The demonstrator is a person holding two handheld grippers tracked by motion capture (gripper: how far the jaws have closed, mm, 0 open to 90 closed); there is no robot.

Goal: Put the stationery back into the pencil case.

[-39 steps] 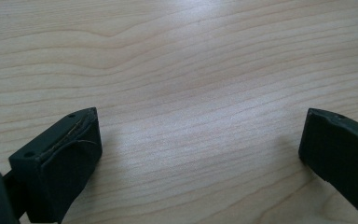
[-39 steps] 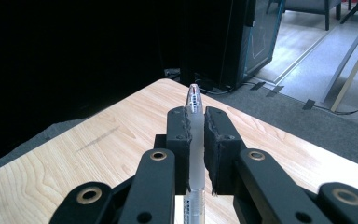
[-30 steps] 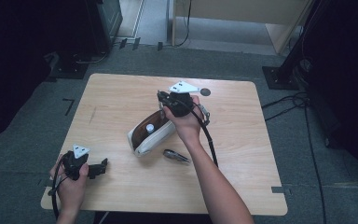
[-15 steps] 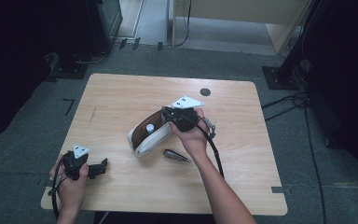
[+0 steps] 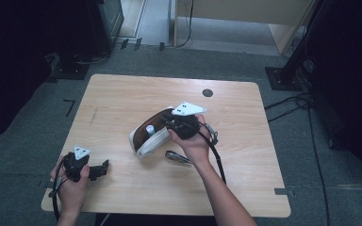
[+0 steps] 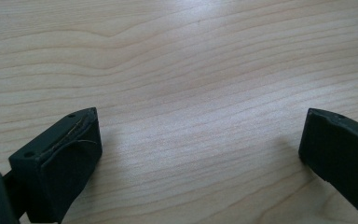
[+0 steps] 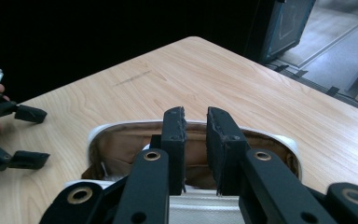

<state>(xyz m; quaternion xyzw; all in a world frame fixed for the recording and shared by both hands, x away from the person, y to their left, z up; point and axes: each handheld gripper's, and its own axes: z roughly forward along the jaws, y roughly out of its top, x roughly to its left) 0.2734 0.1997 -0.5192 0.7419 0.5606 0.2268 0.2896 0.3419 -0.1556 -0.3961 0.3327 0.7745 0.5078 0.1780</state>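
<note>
The right tongs (image 7: 196, 116) hovered over the open pouch (image 5: 153, 134), jaws a narrow gap apart, just opening, empty. The left tongs (image 6: 200, 135) rested wide on the table (image 5: 122, 99).

You are working in what looks like a lab or recording studio rather than a home. A plain light-wood table (image 5: 122, 103) stands alone on grey carpet tiles (image 5: 33, 141). Beyond its far edge are a dark equipment cabinet (image 5: 106, 21) and trailing cables (image 5: 188, 23). To its right a black stand's base plate (image 5: 283, 77) sits on the floor, with cables (image 5: 292, 101) looping beside it.
</note>
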